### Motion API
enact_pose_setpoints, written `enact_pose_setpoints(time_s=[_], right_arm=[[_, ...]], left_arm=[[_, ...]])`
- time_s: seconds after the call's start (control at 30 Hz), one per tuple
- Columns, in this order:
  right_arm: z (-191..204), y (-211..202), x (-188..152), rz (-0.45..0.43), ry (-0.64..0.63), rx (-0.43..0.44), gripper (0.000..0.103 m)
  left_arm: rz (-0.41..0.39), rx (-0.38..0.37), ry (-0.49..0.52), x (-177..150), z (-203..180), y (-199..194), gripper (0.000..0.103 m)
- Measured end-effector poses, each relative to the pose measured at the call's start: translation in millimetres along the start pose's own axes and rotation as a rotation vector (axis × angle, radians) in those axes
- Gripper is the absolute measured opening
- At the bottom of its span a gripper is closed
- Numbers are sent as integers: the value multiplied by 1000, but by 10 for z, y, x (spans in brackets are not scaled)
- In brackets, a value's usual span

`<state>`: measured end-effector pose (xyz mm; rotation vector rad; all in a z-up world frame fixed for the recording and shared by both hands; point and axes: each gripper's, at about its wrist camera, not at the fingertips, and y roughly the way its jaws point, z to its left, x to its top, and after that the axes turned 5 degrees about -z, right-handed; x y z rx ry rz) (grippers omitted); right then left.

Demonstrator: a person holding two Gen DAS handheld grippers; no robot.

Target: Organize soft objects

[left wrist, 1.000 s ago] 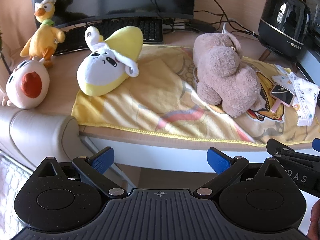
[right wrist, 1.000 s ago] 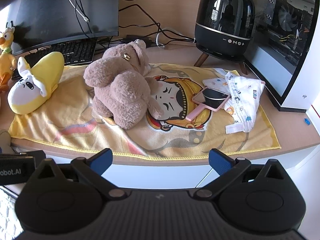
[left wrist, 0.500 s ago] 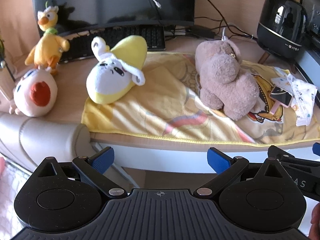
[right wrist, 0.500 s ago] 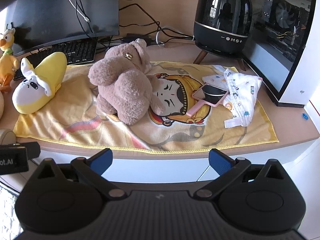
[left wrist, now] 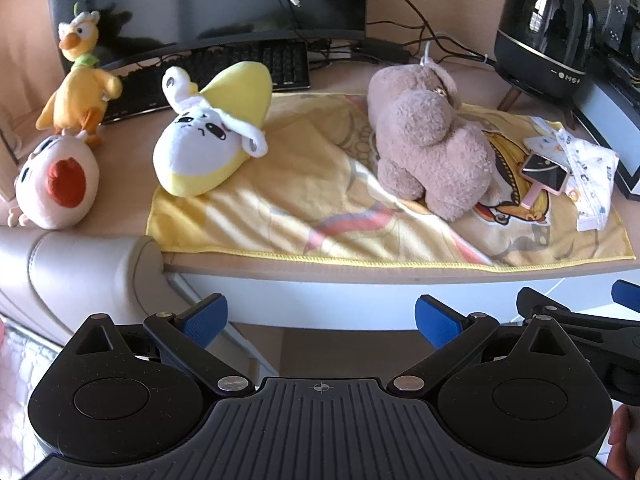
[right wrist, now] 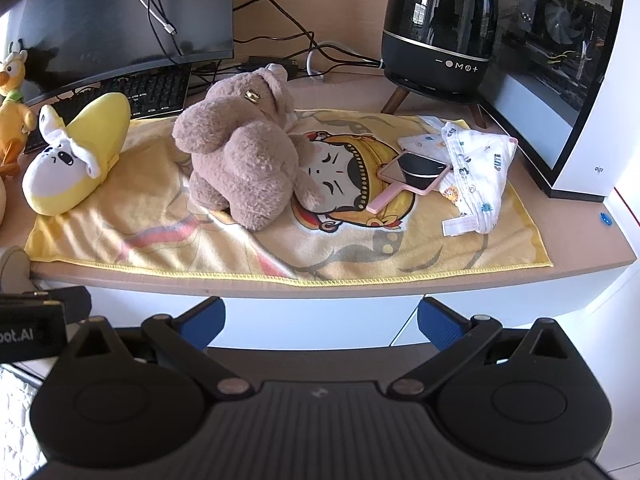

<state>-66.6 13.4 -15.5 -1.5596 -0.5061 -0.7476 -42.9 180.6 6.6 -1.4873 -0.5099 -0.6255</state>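
Note:
A yellow blanket (left wrist: 288,208) (right wrist: 168,224) covers the desk. On it lie a brown plush bear (left wrist: 432,148) (right wrist: 244,160), a banana-shaped plush (left wrist: 208,136) (right wrist: 76,160) and a white patterned cloth (left wrist: 592,176) (right wrist: 476,168). A yellow duck plush (left wrist: 78,84) and a white round plush (left wrist: 56,184) sit left of the blanket. My left gripper (left wrist: 320,320) and right gripper (right wrist: 320,320) hang open in front of the desk edge, below it, holding nothing.
A pink hand mirror (right wrist: 412,176) rests on the blanket by the cloth. Behind stand a monitor (left wrist: 208,0), keyboard (left wrist: 224,68), black speaker (right wrist: 440,28) and a PC case (right wrist: 568,72). A beige chair arm (left wrist: 76,264) sits at lower left.
Both grippers have drawn back from the desk, so the toys look smaller and farther. Nothing on the desk has moved.

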Motion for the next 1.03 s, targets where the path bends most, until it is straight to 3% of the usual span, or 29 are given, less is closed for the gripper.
enact_pose_setpoints(time_s=[0.47, 0.77, 0.93, 1.03], right_arm=[[33, 50, 8, 13, -1, -2, 103], [81, 77, 28, 14, -11, 6, 103], [90, 89, 36, 16, -15, 11, 103], [67, 108, 33, 16, -19, 16, 103]], left_arm=[[-4, -13, 20, 8, 22, 36, 103], [-32, -32, -19, 77, 95, 43, 103], [-14, 6, -16, 100, 109, 102, 103], [-43, -5, -12, 88, 111, 63, 103]])
